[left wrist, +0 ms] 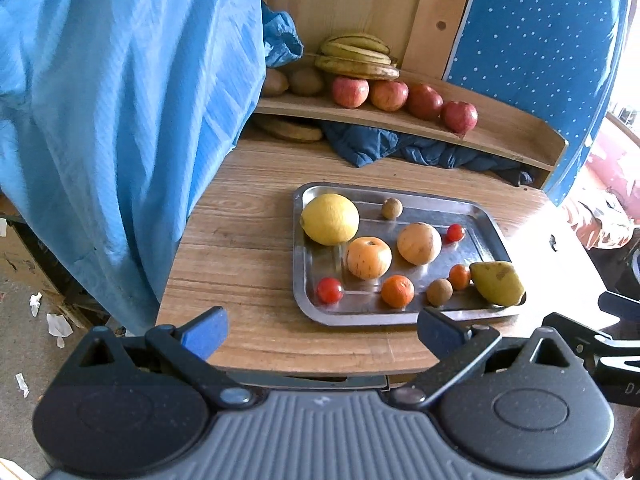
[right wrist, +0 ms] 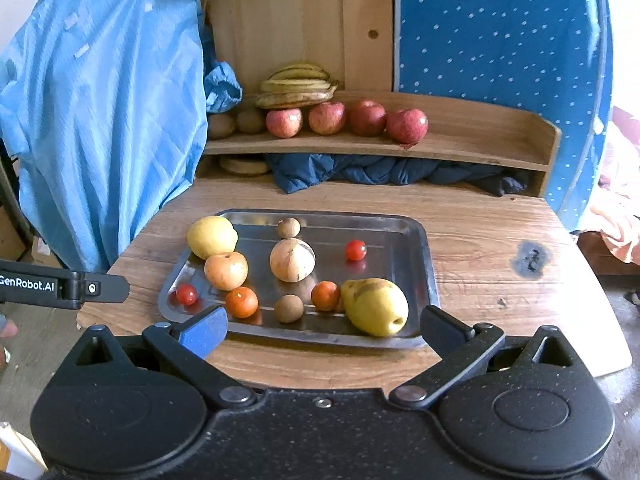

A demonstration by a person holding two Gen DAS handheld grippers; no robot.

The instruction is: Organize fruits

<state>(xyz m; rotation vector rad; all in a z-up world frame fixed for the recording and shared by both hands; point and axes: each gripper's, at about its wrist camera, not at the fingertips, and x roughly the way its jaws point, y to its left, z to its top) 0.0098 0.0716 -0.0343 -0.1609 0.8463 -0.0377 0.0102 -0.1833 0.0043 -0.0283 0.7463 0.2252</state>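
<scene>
A steel tray (left wrist: 486, 220) (right wrist: 404, 240) sits on the wooden table. It holds a lemon (left wrist: 329, 219) (right wrist: 212, 237), two pale orange round fruits (left wrist: 369, 257) (right wrist: 292, 260), a pear (left wrist: 497, 283) (right wrist: 375, 306), two small oranges (left wrist: 397, 291) (right wrist: 241, 301), cherry tomatoes (left wrist: 329, 290) (right wrist: 355, 250) and small brown fruits (left wrist: 439, 292) (right wrist: 288, 308). My left gripper (left wrist: 322, 332) is open and empty before the tray's near edge. My right gripper (right wrist: 323, 330) is open and empty, just short of the tray's near edge, the pear close ahead.
A wooden shelf (left wrist: 516, 128) (right wrist: 480, 136) at the back carries bananas (left wrist: 356, 58) (right wrist: 298, 86), several red apples (left wrist: 424, 101) (right wrist: 366, 118) and kiwis (right wrist: 221, 125). Dark blue cloth (right wrist: 360, 172) lies under it. A light blue garment (left wrist: 120, 120) (right wrist: 100, 120) hangs at the left. The left gripper's body (right wrist: 60, 285) shows at the left edge of the right wrist view.
</scene>
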